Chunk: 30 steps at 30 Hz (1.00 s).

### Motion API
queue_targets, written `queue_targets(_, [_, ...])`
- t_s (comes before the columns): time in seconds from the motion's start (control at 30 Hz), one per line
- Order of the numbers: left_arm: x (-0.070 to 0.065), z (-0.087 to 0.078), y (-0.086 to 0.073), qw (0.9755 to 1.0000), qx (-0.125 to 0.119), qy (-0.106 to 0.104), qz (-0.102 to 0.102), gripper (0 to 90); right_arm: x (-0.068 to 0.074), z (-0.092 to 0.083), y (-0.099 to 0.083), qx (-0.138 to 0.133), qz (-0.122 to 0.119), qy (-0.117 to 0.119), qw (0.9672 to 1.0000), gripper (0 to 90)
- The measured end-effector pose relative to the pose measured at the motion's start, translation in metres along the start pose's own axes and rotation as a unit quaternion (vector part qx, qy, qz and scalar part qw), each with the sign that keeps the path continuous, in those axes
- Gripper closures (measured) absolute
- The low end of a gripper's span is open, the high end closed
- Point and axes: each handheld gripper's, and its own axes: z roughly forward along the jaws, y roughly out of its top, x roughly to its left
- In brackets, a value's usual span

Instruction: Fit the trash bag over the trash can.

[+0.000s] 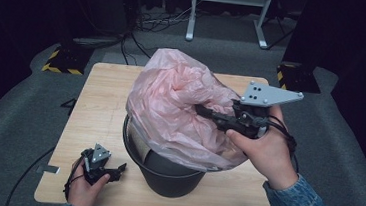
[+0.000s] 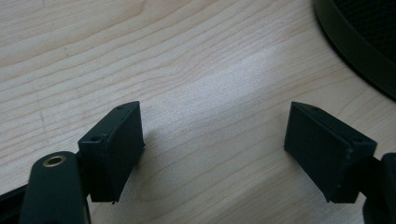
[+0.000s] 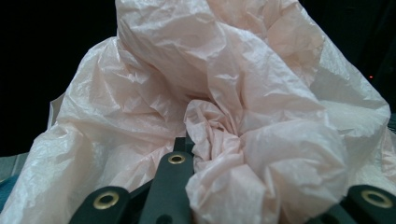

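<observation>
Pink plastic bag (image 1: 180, 108) bunched in right tool (image 1: 201, 109), clamped over black bin (image 1: 169, 174); left tool (image 1: 117, 170) gapes empty on bench (image 1: 100, 106).

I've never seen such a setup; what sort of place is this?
Probably a lab or recording studio: a lone wooden table on grey carpet, dark drapes around, floor cables, and a person's hand-held left gripper.
</observation>
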Motion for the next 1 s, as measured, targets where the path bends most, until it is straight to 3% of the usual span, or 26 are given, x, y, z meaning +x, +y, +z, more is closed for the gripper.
queue_targets(0.2, [0.000,-0.001,0.000,1.0000,0.000,-0.003,0.000,19.5,0.012,0.012,0.005,0.008,-0.002,0.009,0.9999,74.3])
queue_targets(0.37, [0.000,-0.003,0.000,1.0000,0.000,-0.003,0.000,19.5,0.018,0.022,0.004,0.016,-0.005,0.013,0.9998,65.9])
queue_targets(0.5, [0.000,-0.003,0.000,1.0000,-0.001,-0.002,0.001,19.5,0.024,0.031,0.002,0.020,-0.007,0.030,0.9993,58.2])
queue_targets(0.6, [0.000,-0.004,0.000,1.0000,-0.003,-0.004,0.000,19.5,0.029,0.035,0.000,0.028,-0.022,0.033,0.9988,50.7])
queue_targets(0.7, [0.000,-0.005,0.000,1.0000,-0.004,-0.005,0.000,19.5,0.031,0.036,-0.001,0.036,-0.016,0.035,0.9986,48.7])
queue_targets(0.77, [0.000,-0.005,0.001,1.0000,-0.005,-0.005,0.001,19.5,0.034,0.036,-0.002,0.038,-0.008,0.039,0.9985,41.0])
queue_targets(0.8, [0.000,-0.005,0.001,1.0000,-0.006,-0.005,0.000,19.5,0.039,0.037,-0.002,0.036,-0.013,0.057,0.9976,39.5])
queue_targets(0.87, [-0.001,-0.006,0.001,1.0000,-0.007,-0.005,0.000,19.5,0.042,0.037,-0.002,0.036,-0.021,0.063,0.9971,37.7])
queue_targets(1.0, [-0.002,-0.007,0.002,0.9999,-0.007,-0.010,0.000,19.5,0.044,0.036,-0.001,0.031,-0.051,0.061,0.9964,34.2])
